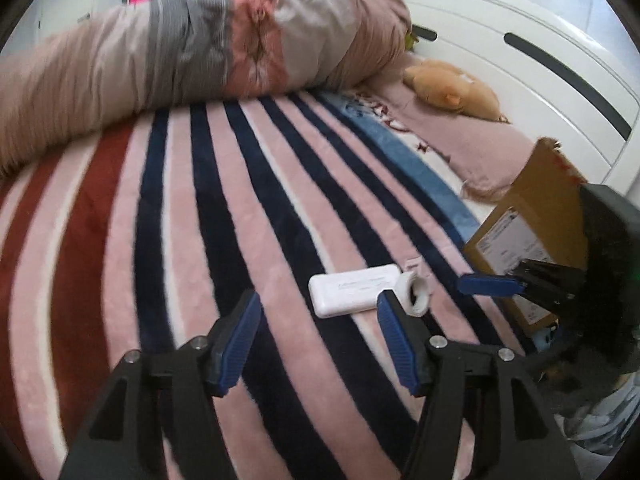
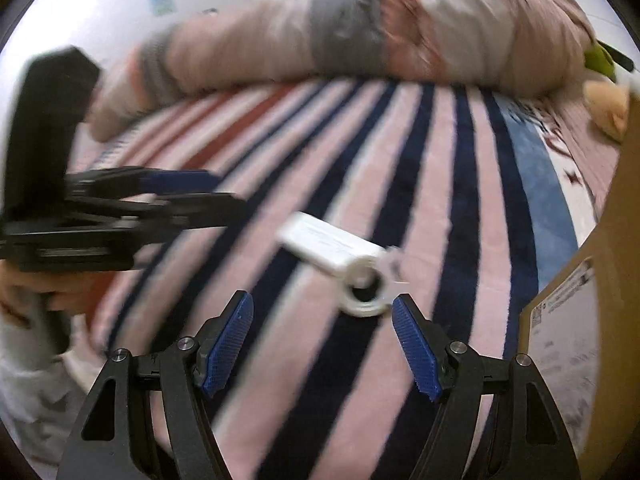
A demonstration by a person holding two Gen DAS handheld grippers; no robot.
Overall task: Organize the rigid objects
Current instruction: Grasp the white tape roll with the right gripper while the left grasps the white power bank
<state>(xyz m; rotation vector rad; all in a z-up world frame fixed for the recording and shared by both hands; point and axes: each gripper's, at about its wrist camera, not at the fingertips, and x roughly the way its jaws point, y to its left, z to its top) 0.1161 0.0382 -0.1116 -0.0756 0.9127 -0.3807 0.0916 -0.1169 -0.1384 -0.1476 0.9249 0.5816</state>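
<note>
A flat white rectangular case [image 1: 354,290] [image 2: 328,242] lies on the striped blanket [image 1: 200,200]. A white ring-shaped roll [image 1: 418,294] [image 2: 366,286] rests against its end. My left gripper [image 1: 318,304] is open and empty, its blue pads just short of the case; in the right wrist view the left gripper [image 2: 192,192] reaches in from the left. My right gripper [image 2: 322,302] is open too, with the roll just beyond its fingertips and nothing between the pads. A brown cardboard box [image 1: 532,220] [image 2: 580,320] stands to the right.
A rolled pink and grey duvet [image 1: 180,52] lies across the far side of the bed. A tan plush toy [image 1: 452,88] sits by the white headboard [image 1: 520,40]. A person's hand [image 2: 24,284] holds the left gripper's handle.
</note>
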